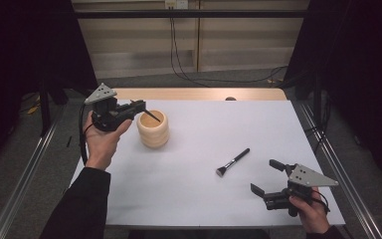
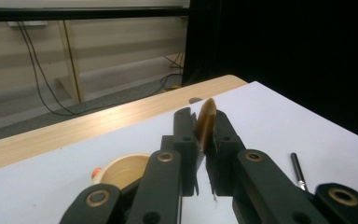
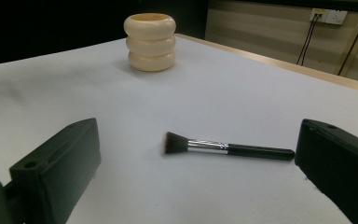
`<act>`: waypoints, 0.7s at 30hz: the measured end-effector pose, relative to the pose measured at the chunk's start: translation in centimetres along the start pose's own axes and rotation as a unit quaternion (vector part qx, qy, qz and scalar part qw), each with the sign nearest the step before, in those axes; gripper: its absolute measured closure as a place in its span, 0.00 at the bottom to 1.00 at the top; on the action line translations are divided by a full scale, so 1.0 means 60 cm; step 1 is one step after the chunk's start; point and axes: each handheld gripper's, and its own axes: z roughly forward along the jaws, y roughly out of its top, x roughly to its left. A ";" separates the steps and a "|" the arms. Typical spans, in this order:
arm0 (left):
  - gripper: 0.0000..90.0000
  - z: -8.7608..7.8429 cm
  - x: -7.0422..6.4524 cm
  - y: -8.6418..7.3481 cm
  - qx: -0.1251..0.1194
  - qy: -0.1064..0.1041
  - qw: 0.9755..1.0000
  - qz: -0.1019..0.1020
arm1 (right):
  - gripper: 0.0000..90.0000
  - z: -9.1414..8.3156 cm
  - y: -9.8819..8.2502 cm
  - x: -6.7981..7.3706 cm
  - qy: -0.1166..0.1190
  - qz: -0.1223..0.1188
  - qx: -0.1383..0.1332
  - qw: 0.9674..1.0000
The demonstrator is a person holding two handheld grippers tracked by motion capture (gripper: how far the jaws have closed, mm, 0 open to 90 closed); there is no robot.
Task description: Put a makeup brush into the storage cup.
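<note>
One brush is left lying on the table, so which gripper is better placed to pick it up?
Right. The right gripper is open beside the makeup brush, which lies between its jaws in its own view. The left gripper is shut on a brown-tipped brush at the holder.

Dim even overhead light, soft faint shadows; dark surrounds, near jaws blurred, mild grain

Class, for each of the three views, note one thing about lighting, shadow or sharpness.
High view: the white table is evenly lit, the surroundings fall to black. Left gripper view: the near jaws are soft, and the brown brush they clamp is slightly blurred. Right gripper view: the makeup brush is sharp with a faint shadow; the cream holder casts a soft one.
</note>
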 end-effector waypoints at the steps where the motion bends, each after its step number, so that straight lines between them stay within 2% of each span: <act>1: 0.93 0.003 0.002 0.000 0.001 0.010 1.000 -0.004 | 0.00 0.000 0.000 0.000 0.000 0.000 0.000 1.000; 3: 0.93 0.007 0.007 0.000 0.000 0.008 1.000 -0.007 | 0.00 0.000 0.000 0.000 0.001 -0.002 0.001 1.000; 7: 0.93 0.017 0.016 0.000 0.006 0.018 1.000 -0.007 | 0.00 0.000 0.000 0.000 0.001 -0.003 0.000 1.000; 9: 0.93 0.021 0.019 0.001 0.012 0.032 0.999 -0.001 | 0.00 0.000 -0.001 0.000 -0.001 -0.005 -0.001 1.000; 10: 0.93 0.023 0.022 0.001 0.010 0.028 1.000 -0.002 | 0.00 0.000 0.000 0.001 0.001 -0.002 0.000 1.000; 16: 0.93 0.039 0.029 -0.004 0.023 0.035 0.999 -0.003 | 0.00 0.002 -0.001 0.001 0.001 -0.004 0.000 1.000; 18: 0.93 0.043 0.033 -0.006 0.026 0.034 0.999 -0.010 | 0.00 0.002 -0.001 0.001 0.003 -0.004 -0.001 1.000; 21: 0.93 0.050 0.035 -0.010 0.036 0.039 0.999 -0.004 | 0.00 0.001 -0.001 0.001 0.002 -0.002 0.001 1.000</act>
